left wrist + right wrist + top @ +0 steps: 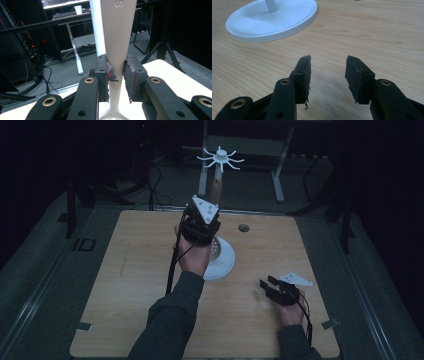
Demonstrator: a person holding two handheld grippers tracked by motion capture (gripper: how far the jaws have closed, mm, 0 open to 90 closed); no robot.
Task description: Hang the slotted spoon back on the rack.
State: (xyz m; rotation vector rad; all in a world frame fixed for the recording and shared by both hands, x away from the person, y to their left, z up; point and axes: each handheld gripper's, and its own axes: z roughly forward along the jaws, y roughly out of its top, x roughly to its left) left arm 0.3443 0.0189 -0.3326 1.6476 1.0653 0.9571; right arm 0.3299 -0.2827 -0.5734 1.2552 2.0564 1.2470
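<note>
A: Slotted spatula (117,50) first: I have it clamped by its narrow neck in the left hand-held gripper (202,222), handle pointing up and the perforated blade hanging down over the stand's base. It's raised above the tabletop (150,270), right beside the white pole (97,27) of the hanging rack.

B: So which step are we on?

A: I'd call it the hanging step. The rack stands on its round white base (272,20), and the hooks at the top (220,158) fan out like spokes. The spatula is carried near the pole but not yet on any hook, as far as I can judge.

B: And the other side?

A: The right hand-held gripper (328,72) rests low over the tabletop, jaws apart with nothing between them (idle, by the look of it), well clear of the base.

B: What does the next move need?

A: Lifting the handle end up to hook level and lining up its hanging hole with one spoke. I can't see that hole clearly, so I'd go slowly; the grip sits low on the neck, so the long handle may swing.
</note>
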